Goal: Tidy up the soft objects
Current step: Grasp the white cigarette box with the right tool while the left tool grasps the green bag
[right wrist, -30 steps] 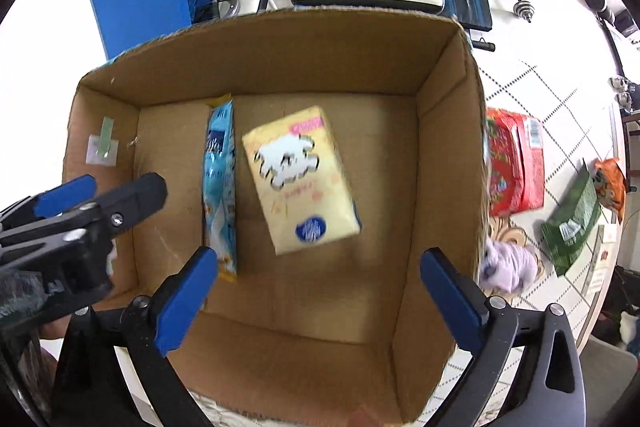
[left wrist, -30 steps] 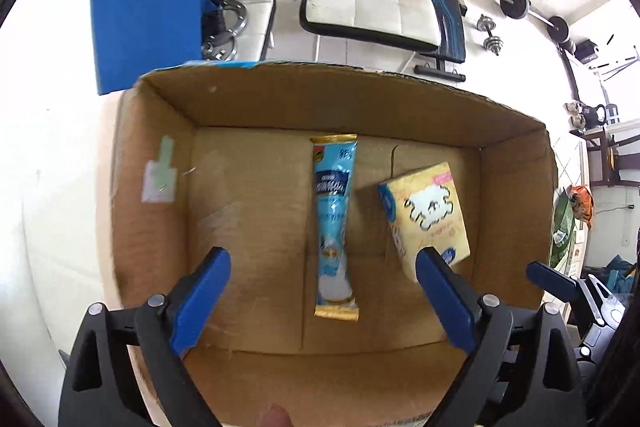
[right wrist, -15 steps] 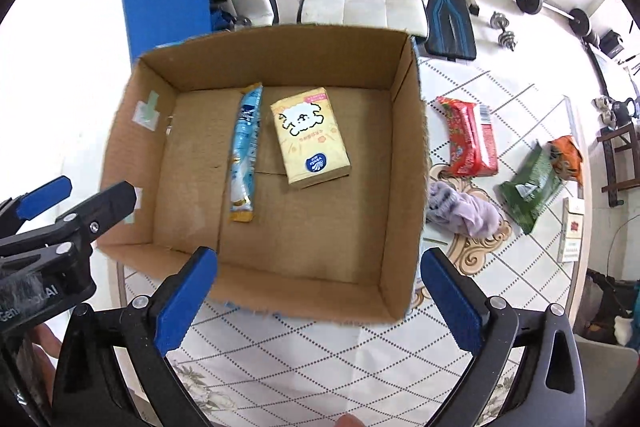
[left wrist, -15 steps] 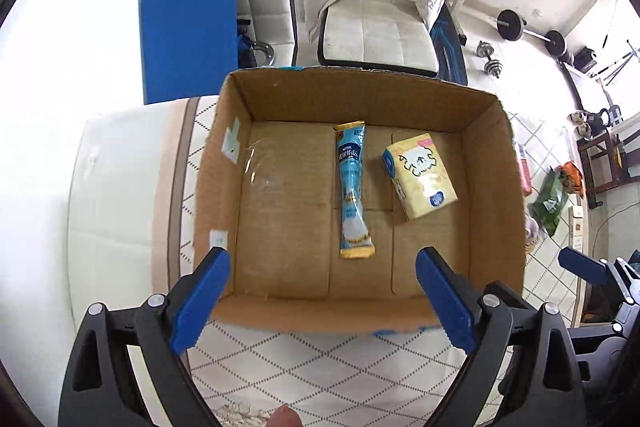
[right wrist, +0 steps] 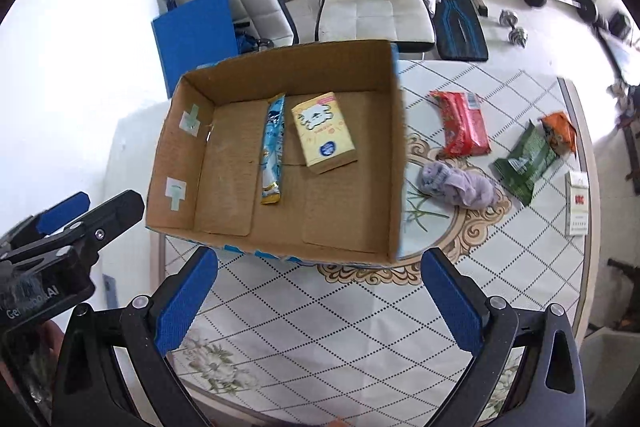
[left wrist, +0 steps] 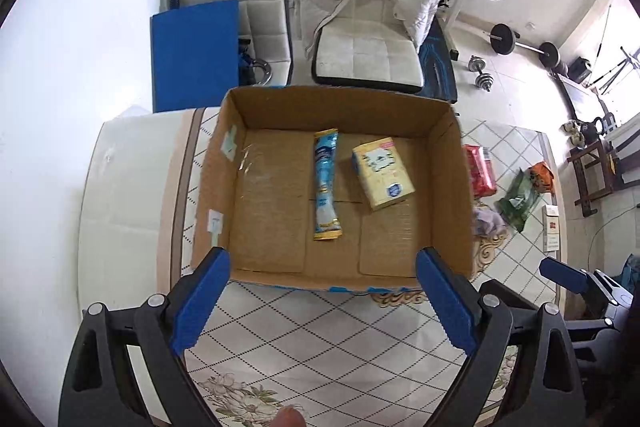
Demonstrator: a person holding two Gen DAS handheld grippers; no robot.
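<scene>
- Two packs in the cardboard box (right wrist: 394, 163): slim glossy blue sachet (right wrist: 273, 155), rectangular yellow tissue pack (right wrist: 323, 131).
- Crumpled lilac cloth (right wrist: 456, 183) laid on the patterned counter (right wrist: 320, 323).
- Left gripper (left wrist: 322, 303) and right gripper (right wrist: 318, 301): fingers spread, nothing held.

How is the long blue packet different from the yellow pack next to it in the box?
The blue packet is long and thin; the yellow pack is wider and blockier. The blue packet lies nearly straight along the box floor, the yellow pack sits slightly turned. The yellow pack shows a cartoon animal, the blue packet gold ends. Both lie flat inside the box, side by side.
</scene>
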